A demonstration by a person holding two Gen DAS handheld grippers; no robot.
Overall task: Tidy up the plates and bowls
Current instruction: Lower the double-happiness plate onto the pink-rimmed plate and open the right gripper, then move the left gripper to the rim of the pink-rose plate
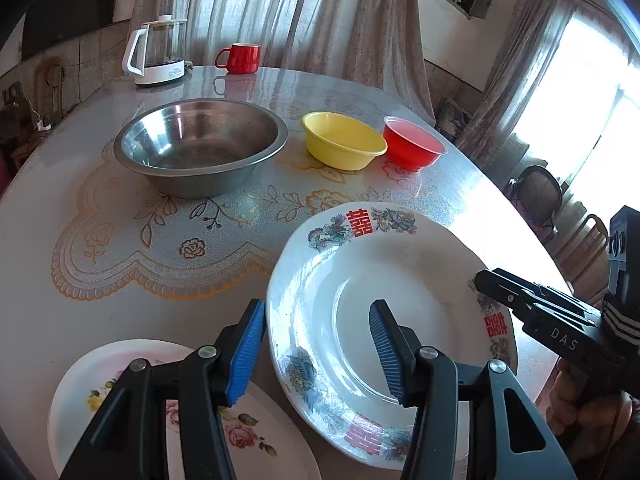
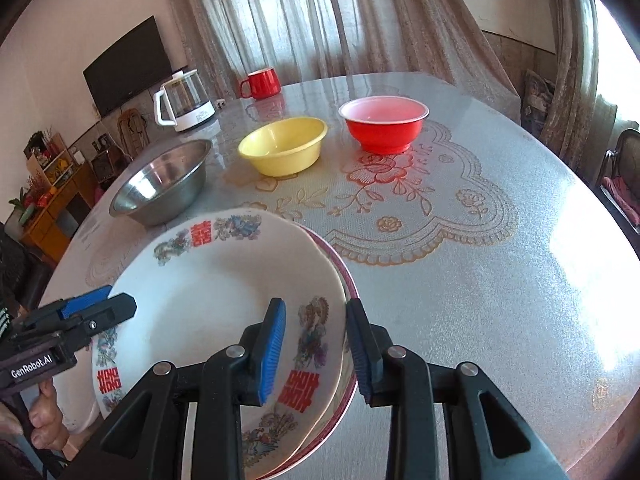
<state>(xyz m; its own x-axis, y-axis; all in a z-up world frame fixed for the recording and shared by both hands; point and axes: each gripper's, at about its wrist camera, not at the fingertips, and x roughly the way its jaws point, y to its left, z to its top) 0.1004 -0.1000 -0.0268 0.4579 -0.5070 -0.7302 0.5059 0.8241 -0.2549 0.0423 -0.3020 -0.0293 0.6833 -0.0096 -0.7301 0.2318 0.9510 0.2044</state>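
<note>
Plates sit at the near edge of the round table (image 1: 48, 248) with its lace-patterned, glossy cover. The uppermost is a white ceramic plate (image 1: 400, 264) with red double-happiness characters and dragon-and-phoenix motifs on its rim. In the right wrist view it rests, slightly tilted, on a second plate with a maroon rim (image 2: 349, 280), of which only an edge shows. Just beside this pair on the left lies a white plate with pink and yellow flowers (image 1: 96, 372). The left gripper (image 1: 318, 308) stands moderately wide and straddles the left rim of the patterned plate. One blue ribbed pad hangs outside it above the flowered plate and the other hangs over the plate's well, with neither pad pressing. The right gripper (image 2: 315, 304) is narrower and has the right rims of the two stacked plates between its fingers, but whether the pads actually clamp them I cannot tell. A hand (image 1: 580, 404) grasps the handle of that gripper. Farther back, in a row well apart from the plates, stand a wide stainless-steel bowl (image 1: 200, 148), a yellow plastic bowl (image 1: 342, 146) and a red plastic bowl (image 1: 414, 148), the last two almost touching. At the far edge are a red ceramic mug (image 1: 239, 58) and a white-based glass kettle (image 1: 158, 52).
</note>
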